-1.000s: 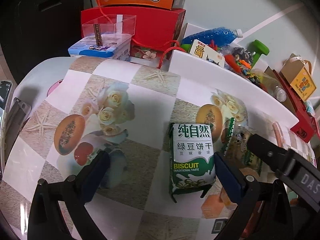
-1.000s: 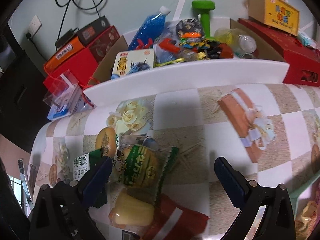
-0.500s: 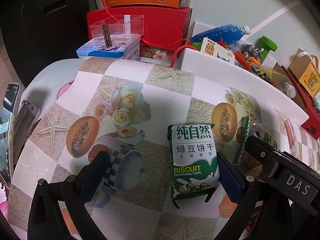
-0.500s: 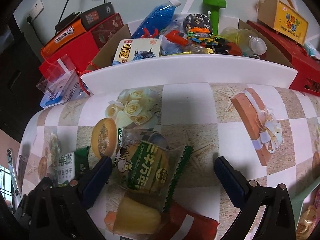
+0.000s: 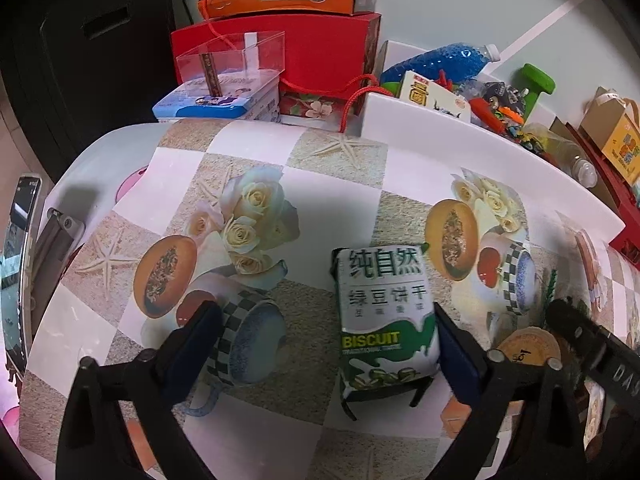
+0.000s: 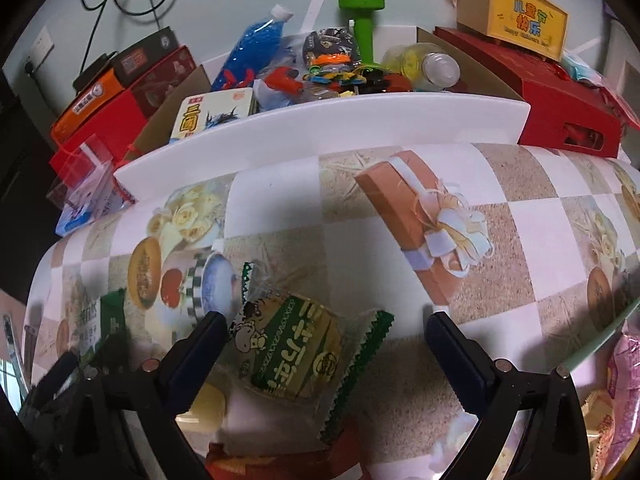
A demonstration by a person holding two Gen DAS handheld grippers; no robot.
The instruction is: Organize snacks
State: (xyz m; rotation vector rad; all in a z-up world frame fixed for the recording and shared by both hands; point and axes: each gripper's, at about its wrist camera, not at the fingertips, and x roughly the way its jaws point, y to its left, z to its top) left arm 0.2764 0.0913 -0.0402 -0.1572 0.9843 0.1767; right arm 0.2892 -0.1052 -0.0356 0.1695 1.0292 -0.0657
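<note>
On the far left we see a clear plastic box [image 5: 236, 60] sitting on a blue tin [image 5: 216, 102], with a red gift box [image 5: 320, 52] behind them, all past the table's far edge. Moving right, our left gripper [image 5: 326, 334] hangs over the printed tablecloth [image 5: 320, 184] with its jaws wide and closing. The green and white biscuit pack [image 5: 384, 316] lies flat between them, hard against the right finger [image 5: 456, 348] and well apart from the left one, so it is not gripped. Further right, in the right wrist view, the same biscuit pack [image 6: 100, 320] shows at the left edge. Our right gripper [image 6: 326, 338] stands with jaws wide, and the green and yellow snack bag [image 6: 296, 352] lies on the cloth between them, close to the left finger [image 6: 200, 340]; we cannot tell if they touch. Beyond the white board [image 6: 320, 120], a carton holds a blue bottle [image 6: 252, 52] and a green dumbbell [image 6: 362, 24]. A yellow carry box [image 6: 516, 20] stands at the far right.
</note>
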